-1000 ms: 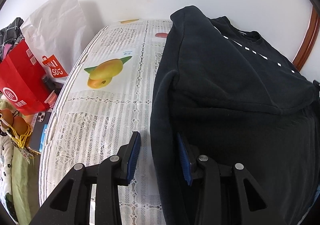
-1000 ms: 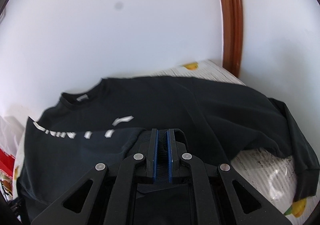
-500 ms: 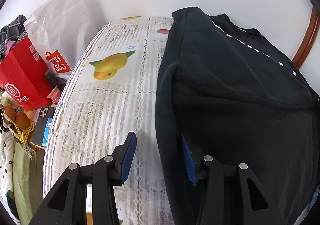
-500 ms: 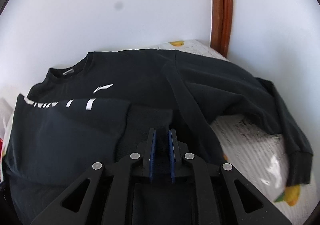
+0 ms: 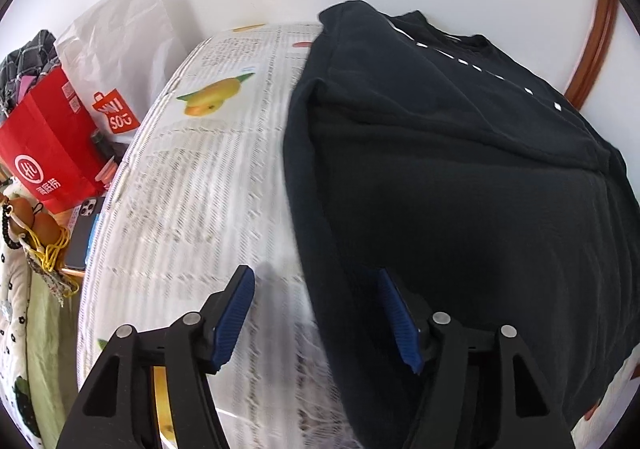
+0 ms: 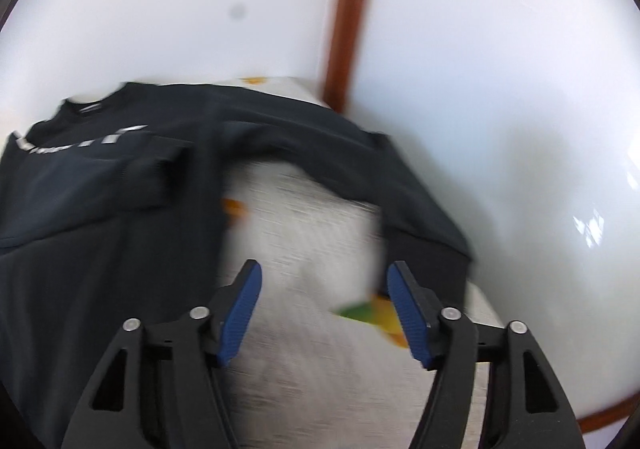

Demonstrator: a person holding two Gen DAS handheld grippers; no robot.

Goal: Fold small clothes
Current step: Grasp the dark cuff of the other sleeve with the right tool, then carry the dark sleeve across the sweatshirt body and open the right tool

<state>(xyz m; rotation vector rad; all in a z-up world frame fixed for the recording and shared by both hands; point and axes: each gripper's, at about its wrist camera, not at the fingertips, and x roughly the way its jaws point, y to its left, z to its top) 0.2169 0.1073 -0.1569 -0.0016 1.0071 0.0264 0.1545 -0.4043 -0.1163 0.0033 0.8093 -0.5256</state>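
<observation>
Since the earlier frame, the folded sleeve is released and both jaws have just been opening: the right hand-held gripper [image 6: 324, 313] and left hand-held gripper [image 5: 316, 317] are held wide, nothing gripped. On the sweatshirt [image 5: 460, 189], one sleeve [image 6: 424, 221] is left unfolded on the bed [image 5: 192, 209].

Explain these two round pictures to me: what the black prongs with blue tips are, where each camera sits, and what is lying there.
No robot here: a person carries a hand-held gripper in each hand, each with a fisheye camera looking along its two blue-padded fingers. One picture is from the left hand-held gripper, the other from the right hand-held gripper. A black sweatshirt lies partly folded on a fruit-printed cloth; its one sleeve is spread out. Both sets of jaws have just been opening and hold nothing. A red bag stands beside the surface.
</observation>
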